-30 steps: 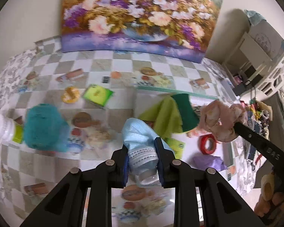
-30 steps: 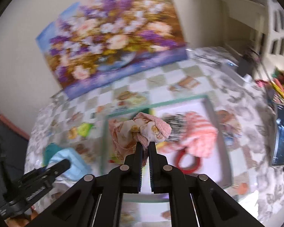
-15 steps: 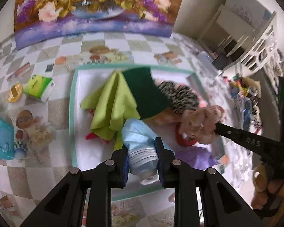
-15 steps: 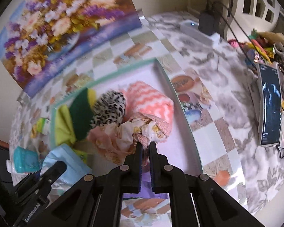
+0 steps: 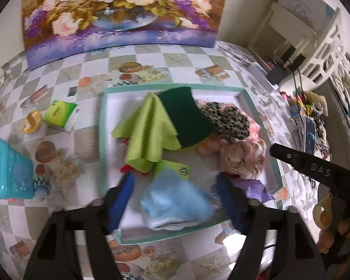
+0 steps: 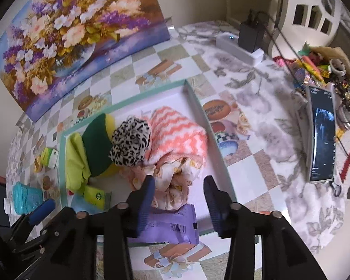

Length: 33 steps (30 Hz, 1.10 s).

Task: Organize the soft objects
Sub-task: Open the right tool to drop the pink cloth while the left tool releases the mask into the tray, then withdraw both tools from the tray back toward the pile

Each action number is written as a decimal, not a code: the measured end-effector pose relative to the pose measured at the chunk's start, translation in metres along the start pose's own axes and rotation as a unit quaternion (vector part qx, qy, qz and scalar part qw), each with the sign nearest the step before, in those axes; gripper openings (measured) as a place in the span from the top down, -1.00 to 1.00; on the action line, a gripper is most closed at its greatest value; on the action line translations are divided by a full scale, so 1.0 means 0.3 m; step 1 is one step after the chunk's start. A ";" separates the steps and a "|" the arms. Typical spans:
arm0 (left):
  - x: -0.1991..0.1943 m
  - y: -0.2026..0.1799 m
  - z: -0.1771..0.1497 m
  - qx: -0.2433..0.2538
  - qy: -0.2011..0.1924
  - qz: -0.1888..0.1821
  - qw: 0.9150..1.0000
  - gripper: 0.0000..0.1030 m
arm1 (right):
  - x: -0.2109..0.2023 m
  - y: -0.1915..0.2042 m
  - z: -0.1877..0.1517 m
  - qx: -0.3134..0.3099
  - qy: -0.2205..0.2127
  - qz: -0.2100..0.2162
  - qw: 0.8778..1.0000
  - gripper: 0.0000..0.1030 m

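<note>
A flower painting [image 5: 119, 11] leans on the wall behind a checked tablecloth [image 5: 86, 137] carrying a teal-rimmed tray [image 5: 103, 140]. Over the tray's near edge the left gripper [image 5: 175, 200] is opening, a crumpled pale blue cloth [image 5: 175, 200] lying loose between its jaws. The right gripper [image 6: 178, 196] is opening too, above a soft peach floral cloth [image 6: 172, 184] beside a fuzzy pink zigzag towel [image 6: 177, 135].

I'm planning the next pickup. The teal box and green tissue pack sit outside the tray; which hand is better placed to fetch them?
Left. The left gripper, jaws opening over the blue cloth, is nearest the teal box and tissue pack. The right gripper is farther away.
</note>
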State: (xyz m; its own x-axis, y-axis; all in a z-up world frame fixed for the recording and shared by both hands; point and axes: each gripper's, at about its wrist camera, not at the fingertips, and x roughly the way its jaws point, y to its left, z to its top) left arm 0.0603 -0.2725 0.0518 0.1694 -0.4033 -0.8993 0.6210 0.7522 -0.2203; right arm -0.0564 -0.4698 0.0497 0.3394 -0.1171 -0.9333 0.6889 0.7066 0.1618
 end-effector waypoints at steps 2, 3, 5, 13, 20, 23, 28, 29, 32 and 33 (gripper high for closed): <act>-0.011 0.032 0.006 -0.014 -0.008 0.018 1.000 -0.71 | -0.015 0.013 0.000 -0.005 -0.008 0.001 1.000 -0.29; -0.015 0.047 0.008 -0.020 -0.012 0.028 0.999 -0.76 | -0.019 0.022 0.000 -0.009 -0.011 0.003 1.000 -0.38; -0.023 0.092 0.013 -0.038 -0.019 0.057 0.998 -0.81 | -0.020 0.046 -0.002 -0.021 -0.012 0.006 1.000 -0.43; -0.066 0.256 0.026 -0.091 -0.024 0.113 0.989 -0.82 | -0.014 0.168 -0.023 -0.076 -0.021 -0.003 0.997 -1.00; -0.157 0.419 0.057 -0.146 -0.053 0.138 0.978 -0.83 | -0.011 0.267 -0.039 -0.106 -0.026 -0.009 0.994 -1.00; -0.193 0.498 0.077 -0.157 -0.060 0.144 0.975 -0.83 | -0.038 0.328 -0.025 -0.109 -0.047 0.007 0.993 -1.00; -0.211 0.596 0.102 -0.156 -0.039 0.160 0.974 -0.83 | -0.067 0.469 0.003 -0.135 -0.068 0.049 0.987 -1.00; -0.210 0.616 0.110 -0.154 -0.033 0.165 0.974 -0.83 | -0.070 0.504 0.006 -0.143 -0.068 0.061 0.985 -1.00; -0.199 0.677 0.143 -0.153 -0.018 0.165 0.974 -0.83 | -0.061 0.621 0.011 -0.179 -0.061 0.094 0.977 -1.00; -0.188 0.701 0.157 -0.154 -0.007 0.161 0.975 -0.83 | -0.049 0.672 0.014 -0.196 -0.056 0.101 0.974 -1.00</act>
State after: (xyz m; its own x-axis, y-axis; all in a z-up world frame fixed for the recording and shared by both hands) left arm 0.2174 -0.1162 0.0740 0.3296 -0.1261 -0.9356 0.2743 0.9611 -0.0329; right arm 0.0800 -0.3286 0.0975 0.5250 -0.0078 -0.8511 0.3103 0.9329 0.1829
